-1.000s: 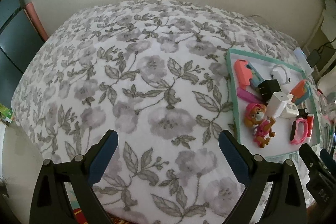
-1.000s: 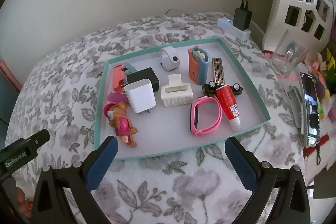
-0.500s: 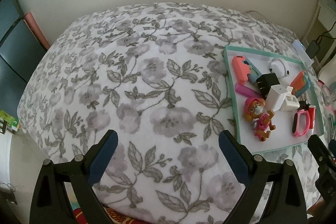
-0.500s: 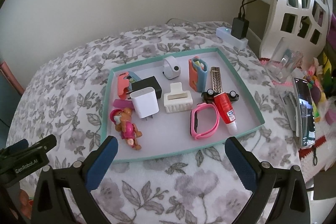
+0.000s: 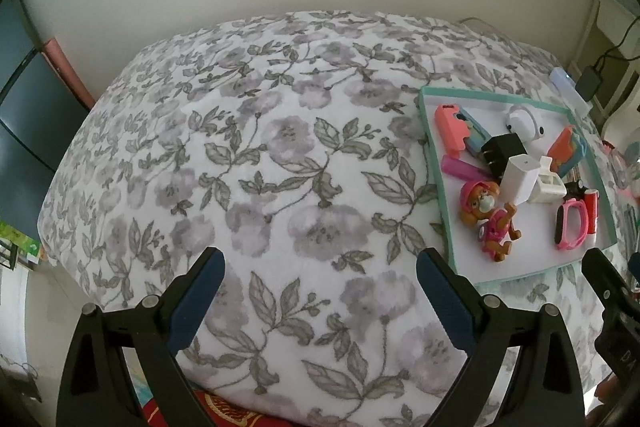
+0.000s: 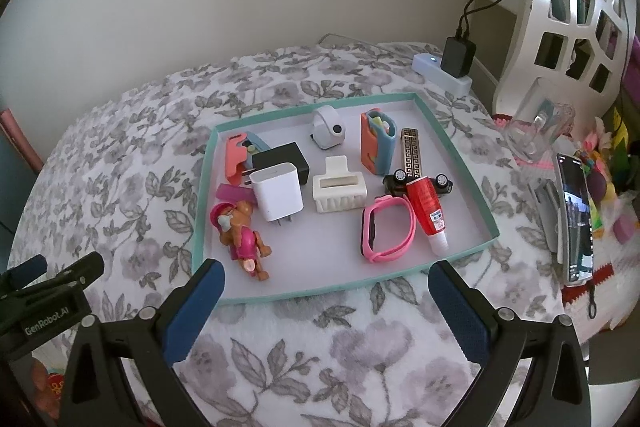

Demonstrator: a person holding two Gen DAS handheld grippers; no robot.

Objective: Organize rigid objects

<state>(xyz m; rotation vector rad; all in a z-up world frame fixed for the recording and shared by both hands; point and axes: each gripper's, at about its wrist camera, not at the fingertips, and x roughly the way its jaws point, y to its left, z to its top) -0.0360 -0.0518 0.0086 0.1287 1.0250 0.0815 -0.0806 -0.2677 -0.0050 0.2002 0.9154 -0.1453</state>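
Blue-padded right gripper (image 6: 326, 283) — jaws wide (empty) — before tray (image 6: 348, 291).

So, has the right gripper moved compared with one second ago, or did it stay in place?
Yes. The right gripper has pulled back from the tray: in its own view the tray now looks smaller and farther away, with more floral bedcover between them. Its jaws are open.

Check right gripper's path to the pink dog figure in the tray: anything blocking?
Only the tray's near rim lies between the open right gripper and the dog figure, which lies just beyond it at the near-left corner. Nothing else intervenes.
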